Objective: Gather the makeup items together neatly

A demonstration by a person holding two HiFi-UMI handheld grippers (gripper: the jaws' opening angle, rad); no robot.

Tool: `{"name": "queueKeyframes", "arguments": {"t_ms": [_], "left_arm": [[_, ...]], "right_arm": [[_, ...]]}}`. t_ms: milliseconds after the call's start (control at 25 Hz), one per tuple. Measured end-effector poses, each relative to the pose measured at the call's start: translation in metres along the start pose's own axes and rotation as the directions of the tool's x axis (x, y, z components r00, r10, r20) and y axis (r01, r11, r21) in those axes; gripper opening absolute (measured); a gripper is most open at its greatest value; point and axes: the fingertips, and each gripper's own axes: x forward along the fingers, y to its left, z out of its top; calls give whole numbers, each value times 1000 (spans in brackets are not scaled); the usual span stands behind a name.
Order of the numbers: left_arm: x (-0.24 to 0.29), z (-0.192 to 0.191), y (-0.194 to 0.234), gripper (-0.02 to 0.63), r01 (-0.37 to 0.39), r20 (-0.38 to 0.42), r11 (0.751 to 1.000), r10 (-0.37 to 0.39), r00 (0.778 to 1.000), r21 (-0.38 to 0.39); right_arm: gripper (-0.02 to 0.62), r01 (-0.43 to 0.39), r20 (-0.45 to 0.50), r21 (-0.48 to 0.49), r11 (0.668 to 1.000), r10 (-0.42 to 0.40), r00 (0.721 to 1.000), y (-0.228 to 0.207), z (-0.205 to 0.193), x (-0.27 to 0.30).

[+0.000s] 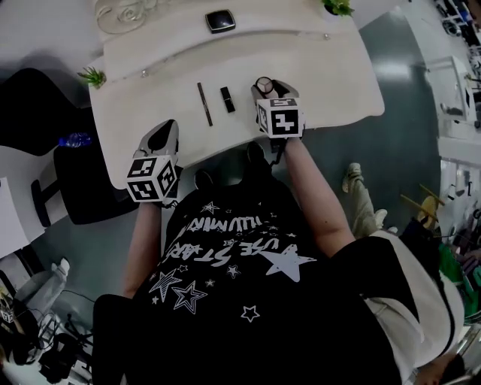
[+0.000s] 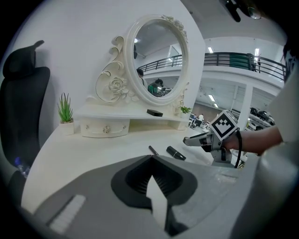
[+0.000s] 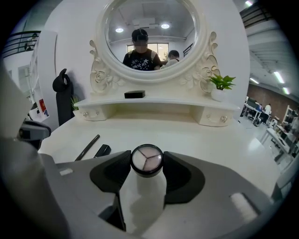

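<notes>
A thin dark makeup pencil and a black lipstick lie side by side on the white vanity table. My right gripper is just to their right, shut on a small round compact with a three-part pale pan, held above the tabletop. A square black compact rests on the raised back shelf. My left gripper hovers over the table's front edge, left of the pencil, with its jaws together and nothing in them.
An ornate oval mirror stands on a shelf with small drawers. Small potted plants sit at the left and right ends. A black chair and a water bottle stand left of the table.
</notes>
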Motion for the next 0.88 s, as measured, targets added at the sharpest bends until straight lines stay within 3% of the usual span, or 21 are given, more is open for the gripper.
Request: {"name": "queueKeyframes", "arguments": {"t_ms": [360, 880], "left_arm": [[-10, -9, 15, 0, 8, -10, 1000, -8, 1000, 4], [-17, -18, 22, 0, -3, -12, 1000, 2, 1000, -19]], "right_arm": [[247, -32, -60, -35, 999, 30, 998, 33, -17, 16], [252, -32, -82, -26, 999, 30, 996, 38, -23, 23]]}}
